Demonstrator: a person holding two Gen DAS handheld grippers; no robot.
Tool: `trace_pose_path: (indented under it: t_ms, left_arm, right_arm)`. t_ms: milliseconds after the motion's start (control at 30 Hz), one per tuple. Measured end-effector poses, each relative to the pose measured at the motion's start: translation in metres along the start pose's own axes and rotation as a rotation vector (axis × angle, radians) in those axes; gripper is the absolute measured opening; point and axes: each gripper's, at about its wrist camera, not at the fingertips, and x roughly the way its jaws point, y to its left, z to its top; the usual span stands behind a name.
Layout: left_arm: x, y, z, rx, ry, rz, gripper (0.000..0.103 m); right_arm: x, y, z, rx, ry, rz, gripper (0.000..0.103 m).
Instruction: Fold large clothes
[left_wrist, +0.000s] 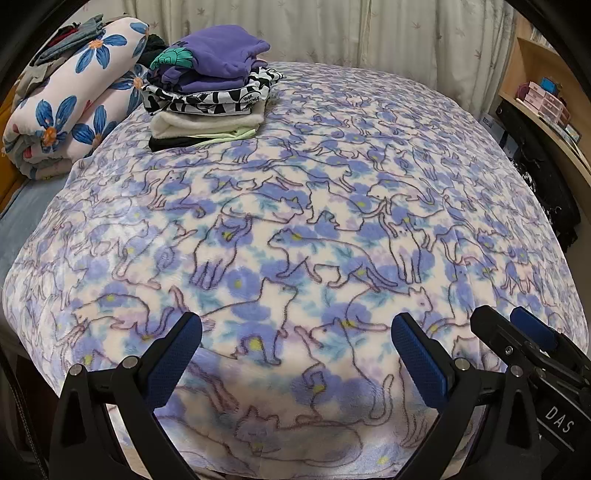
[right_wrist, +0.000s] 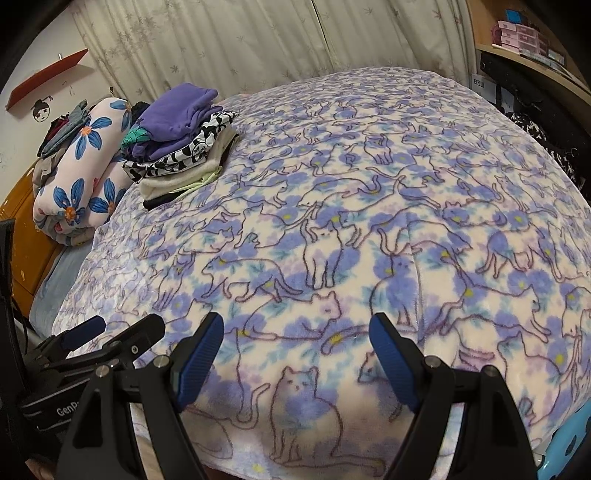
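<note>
Above the near edge of the cat-print blanket (left_wrist: 295, 229), left gripper (left_wrist: 297, 354) and right gripper (right_wrist: 297, 350) hover wide open and empty, seemingly between garments, folded stack (left_wrist: 207, 92) set aside at the far corner.

Cat-print blanket (left_wrist: 295, 206), rolled floral quilt (left_wrist: 70, 107), pale curtains (left_wrist: 369, 29), wooden shelf (left_wrist: 535, 74).

Left gripper (left_wrist: 297, 345) hangs open above the near edge of the cat-print blanket (left_wrist: 314, 206); folded clothes stack (left_wrist: 210, 88) sits far left.
</note>
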Motion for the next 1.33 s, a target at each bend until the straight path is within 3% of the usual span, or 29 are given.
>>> trace_pose_path:
  t_ms: [1333]
  left_arm:
    - [0.0064, 0.0039, -0.0055, 0.002, 0.016, -0.001, 0.101]
  right_arm:
    - [0.0029, 0.0011, -0.0059, 0.0, 0.006, -0.001, 0.081]
